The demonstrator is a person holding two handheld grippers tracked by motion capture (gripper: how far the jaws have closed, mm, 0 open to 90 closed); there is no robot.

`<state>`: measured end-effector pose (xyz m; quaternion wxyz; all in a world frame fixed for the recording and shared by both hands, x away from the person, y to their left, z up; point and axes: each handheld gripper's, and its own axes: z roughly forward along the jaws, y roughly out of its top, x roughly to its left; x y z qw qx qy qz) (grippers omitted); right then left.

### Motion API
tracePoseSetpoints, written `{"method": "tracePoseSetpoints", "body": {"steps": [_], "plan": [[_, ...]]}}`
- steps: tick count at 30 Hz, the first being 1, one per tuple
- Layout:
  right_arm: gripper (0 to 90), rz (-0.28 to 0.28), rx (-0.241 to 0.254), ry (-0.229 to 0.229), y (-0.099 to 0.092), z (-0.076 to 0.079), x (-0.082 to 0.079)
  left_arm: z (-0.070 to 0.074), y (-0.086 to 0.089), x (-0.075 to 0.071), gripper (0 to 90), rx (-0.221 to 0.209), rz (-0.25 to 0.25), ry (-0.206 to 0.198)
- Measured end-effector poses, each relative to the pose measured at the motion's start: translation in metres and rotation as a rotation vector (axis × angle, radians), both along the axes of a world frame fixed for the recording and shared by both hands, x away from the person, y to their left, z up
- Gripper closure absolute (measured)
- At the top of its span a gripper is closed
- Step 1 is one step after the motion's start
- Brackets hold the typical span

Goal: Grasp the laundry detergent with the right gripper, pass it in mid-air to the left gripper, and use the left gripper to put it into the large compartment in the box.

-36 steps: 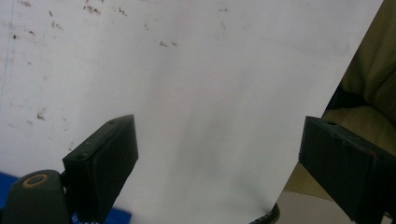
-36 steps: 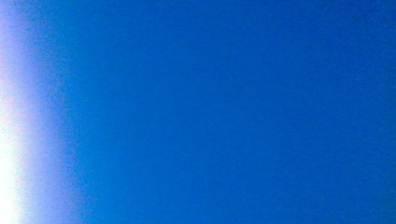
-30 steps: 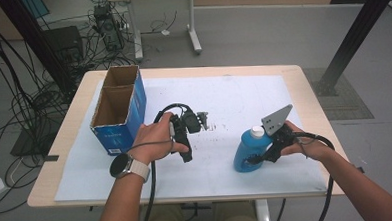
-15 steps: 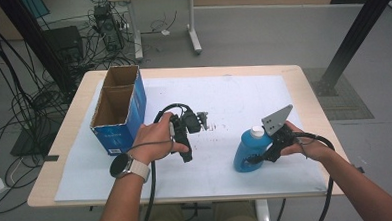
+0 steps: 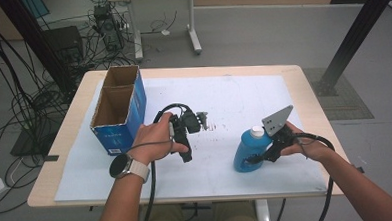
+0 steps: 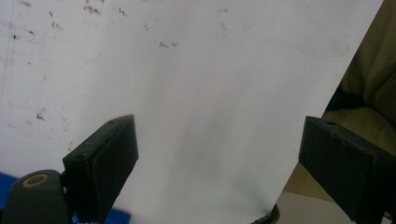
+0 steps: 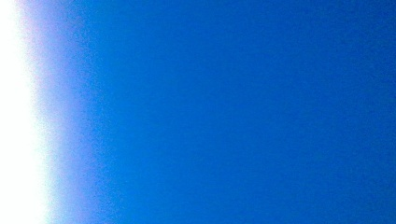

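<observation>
At the left of the table, on a white sheet dotted with small brown specks, an open-topped blue cardboard box stands with two compartments side by side; just right of it the person's left hand, a watch on its wrist, rests on the sheet with the left gripper lying low and pointing toward the sheet's middle; in the left gripper view its two black jaws stand wide apart over bare white paper, nothing between them; farther right, near the front edge of the sheet, a blue bottle with a white cap stands upright; the right gripper, carried in the person's right hand and topped by a grey three-cornered plate, comes at the bottle from the right side, its jaws having just been closing with the bottle's lower body between them, so that they now grip it; the right gripper view shows the blue bottle pressed close against the lens.
</observation>
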<state>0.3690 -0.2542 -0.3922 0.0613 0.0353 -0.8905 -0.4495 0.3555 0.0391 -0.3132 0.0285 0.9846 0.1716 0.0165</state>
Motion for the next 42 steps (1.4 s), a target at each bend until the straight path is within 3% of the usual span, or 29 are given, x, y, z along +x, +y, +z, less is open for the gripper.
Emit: {"method": "tracePoseSetpoints", "body": {"steps": [42], "plan": [[42.9,0.010,0.006,-0.025,-0.0007,0.0002,-0.0005,-0.0007,0.0007,-0.0004,12.7,0.000,-0.003,0.005]]}}
